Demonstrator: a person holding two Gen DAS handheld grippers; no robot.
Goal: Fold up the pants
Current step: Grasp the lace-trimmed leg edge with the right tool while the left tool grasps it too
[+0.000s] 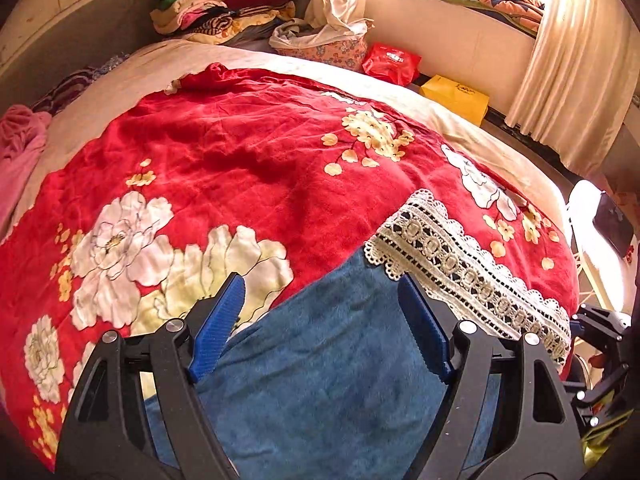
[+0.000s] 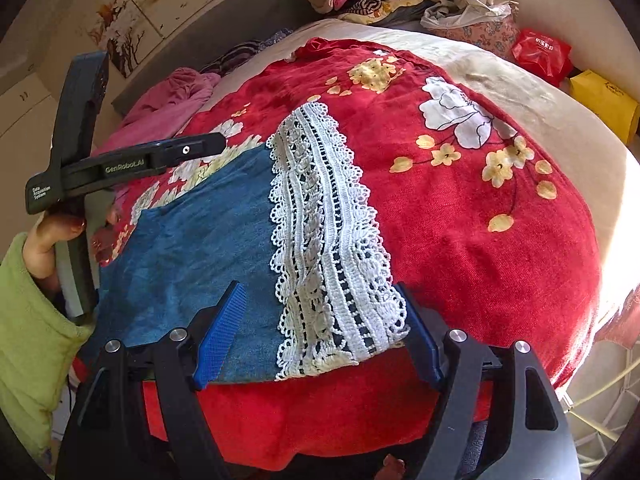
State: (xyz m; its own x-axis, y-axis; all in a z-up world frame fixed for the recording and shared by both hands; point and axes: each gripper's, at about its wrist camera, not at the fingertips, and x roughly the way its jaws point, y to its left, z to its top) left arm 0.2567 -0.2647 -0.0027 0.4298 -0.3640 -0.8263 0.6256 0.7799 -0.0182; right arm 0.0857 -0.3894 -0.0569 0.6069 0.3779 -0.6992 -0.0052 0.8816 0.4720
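Note:
Blue denim pants (image 1: 320, 360) with a white lace hem (image 1: 472, 280) lie flat on a red floral blanket (image 1: 240, 160). My left gripper (image 1: 320, 300) is open and hovers over the denim, empty. In the right wrist view the pants (image 2: 192, 248) lie with the lace hem (image 2: 328, 240) running toward me. My right gripper (image 2: 320, 308) is open just above the near end of the lace, empty. The left gripper's body (image 2: 120, 164) shows at the left, held by a hand.
The blanket covers a bed (image 1: 480, 136). Stacked folded clothes (image 1: 224, 4) sit at the headboard. A pink garment (image 1: 20, 140) lies at the left edge. A red bag (image 1: 390, 62) and a yellow box (image 1: 456, 98) lie beside the bed by the curtain (image 1: 572, 72).

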